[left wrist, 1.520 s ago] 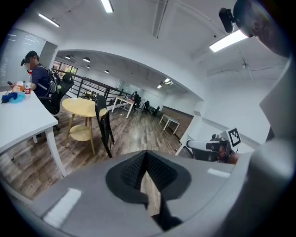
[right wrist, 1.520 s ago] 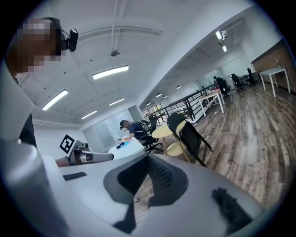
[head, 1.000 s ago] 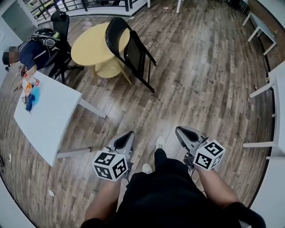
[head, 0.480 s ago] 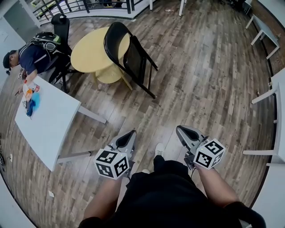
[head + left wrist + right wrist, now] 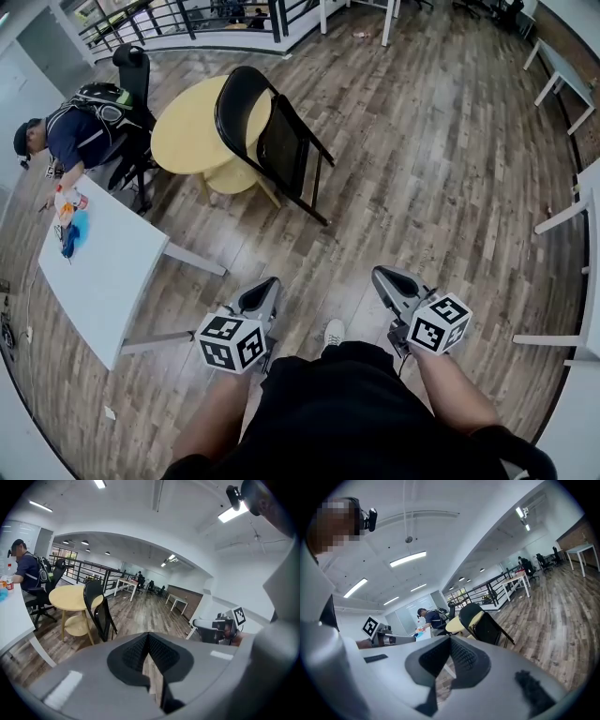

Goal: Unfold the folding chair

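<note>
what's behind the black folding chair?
A round yellow wooden table. The black folding chair, still folded, seems to lean on its edge. The table's lower shelf partly shows; the chair covers the right rim and some legs.

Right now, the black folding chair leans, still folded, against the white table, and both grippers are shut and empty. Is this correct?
Not quite. The folding chair leans against the round yellow table, not the white table, as the head view shows. The rest holds: the chair is still folded, and the left gripper and the right gripper are shut and empty.
</note>
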A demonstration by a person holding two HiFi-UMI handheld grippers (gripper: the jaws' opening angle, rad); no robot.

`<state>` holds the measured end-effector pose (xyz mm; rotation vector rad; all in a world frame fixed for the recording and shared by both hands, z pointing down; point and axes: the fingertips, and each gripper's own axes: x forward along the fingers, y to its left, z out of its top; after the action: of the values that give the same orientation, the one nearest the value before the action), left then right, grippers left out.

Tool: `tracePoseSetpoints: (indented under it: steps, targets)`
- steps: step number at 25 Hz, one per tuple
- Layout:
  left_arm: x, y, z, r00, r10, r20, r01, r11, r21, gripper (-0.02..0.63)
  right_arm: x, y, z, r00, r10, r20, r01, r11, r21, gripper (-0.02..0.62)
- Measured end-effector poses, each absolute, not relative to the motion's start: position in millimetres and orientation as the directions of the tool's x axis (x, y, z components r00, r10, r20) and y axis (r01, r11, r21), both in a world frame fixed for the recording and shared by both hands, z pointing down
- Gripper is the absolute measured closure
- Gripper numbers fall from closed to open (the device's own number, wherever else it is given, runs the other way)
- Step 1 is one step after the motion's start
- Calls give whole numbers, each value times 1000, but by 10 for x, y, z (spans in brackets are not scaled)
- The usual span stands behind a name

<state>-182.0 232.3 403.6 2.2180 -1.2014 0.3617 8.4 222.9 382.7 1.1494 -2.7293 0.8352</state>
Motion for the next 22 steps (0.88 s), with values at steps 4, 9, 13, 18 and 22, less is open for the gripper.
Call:
tracePoseSetpoints:
  steps: [4, 9, 13, 18, 22]
  targets:
    - [-1760, 2126, 3993, 529, -693, 490, -847, -402, 346, 598, 283, 2053, 3865, -720, -645, 255, -678, 576, -457, 600]
    - [-1654, 2019, 3954, 512, -693, 507, -859, -408, 308, 598, 474, 1964, 3888, -718, -655, 235, -672, 565, -478, 600]
    - [-1567, 1965, 3988, 511, -673, 534, -859, -417, 297, 598, 631, 1921, 3938, -700, -681, 215, -677, 535, -505, 600]
    - [-1478, 1871, 4040, 535, -659, 529, -845, -427, 322, 598, 756, 1943, 4037, -677, -702, 223, -691, 502, -520, 600]
    - [-1441, 1741, 4079, 546, -648, 531, -838, -429, 337, 598, 890, 1920, 4043, -650, -724, 230, -714, 478, -511, 600]
